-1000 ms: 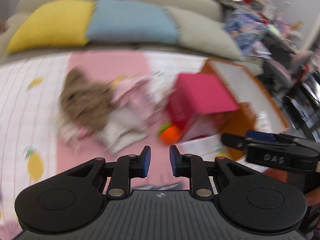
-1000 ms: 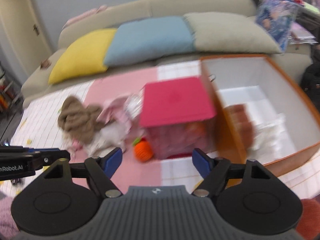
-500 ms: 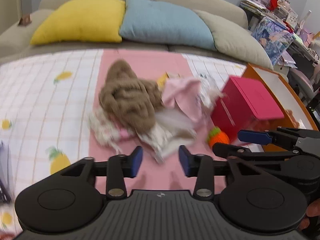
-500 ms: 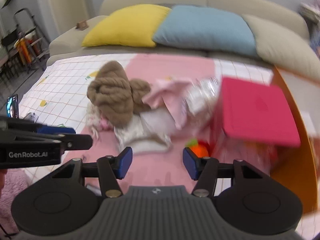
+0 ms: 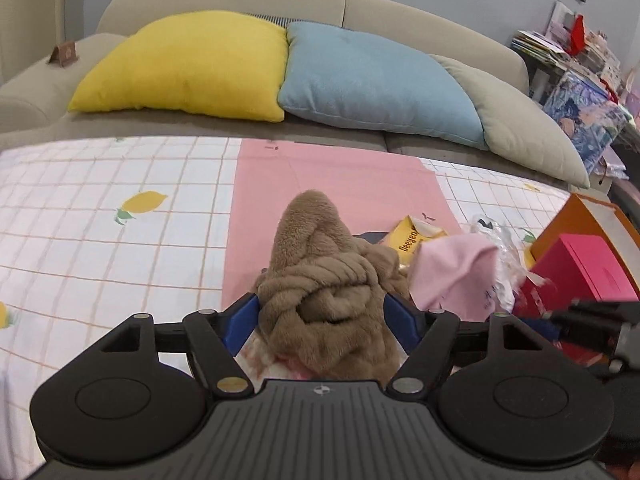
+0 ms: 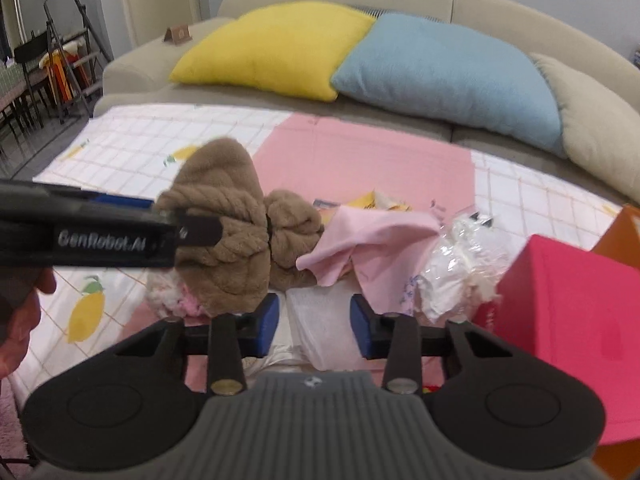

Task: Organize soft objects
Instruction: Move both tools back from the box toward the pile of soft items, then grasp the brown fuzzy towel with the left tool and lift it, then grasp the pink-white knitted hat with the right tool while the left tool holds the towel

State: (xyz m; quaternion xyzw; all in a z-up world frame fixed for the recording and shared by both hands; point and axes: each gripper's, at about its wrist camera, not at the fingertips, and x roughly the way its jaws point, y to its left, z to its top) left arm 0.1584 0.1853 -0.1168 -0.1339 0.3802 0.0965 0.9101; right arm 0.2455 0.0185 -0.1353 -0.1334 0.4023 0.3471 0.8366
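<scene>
A brown plush bundle [image 5: 320, 292] lies on a pile of soft things on the pink mat. My left gripper [image 5: 320, 320] straddles it with its jaws opening, the blue pads beside the plush, not squeezing. In the right wrist view one left finger [image 6: 192, 234] crosses the brown bundle [image 6: 232, 232]. My right gripper [image 6: 314, 330] hangs low over a white cloth [image 6: 316, 316], its jaws closing with the cloth between them and the pads not pressing on it. A pink cloth [image 6: 368, 236] and a crinkled clear bag [image 6: 460, 268] lie to the right.
A magenta box [image 6: 568, 312] stands at the right, with an orange bin [image 5: 580, 216] behind it. A yellow packet [image 5: 416, 236] lies behind the pile. The sofa at the back carries yellow [image 5: 188, 64], blue [image 5: 372, 80] and beige [image 5: 520, 128] cushions. A lemon-print checked mat [image 5: 100, 220] spreads left.
Both grippers swung left from the box and bin and dropped onto the pile. The left jaws spread wide around the brown bundle. The right jaws narrowed.
</scene>
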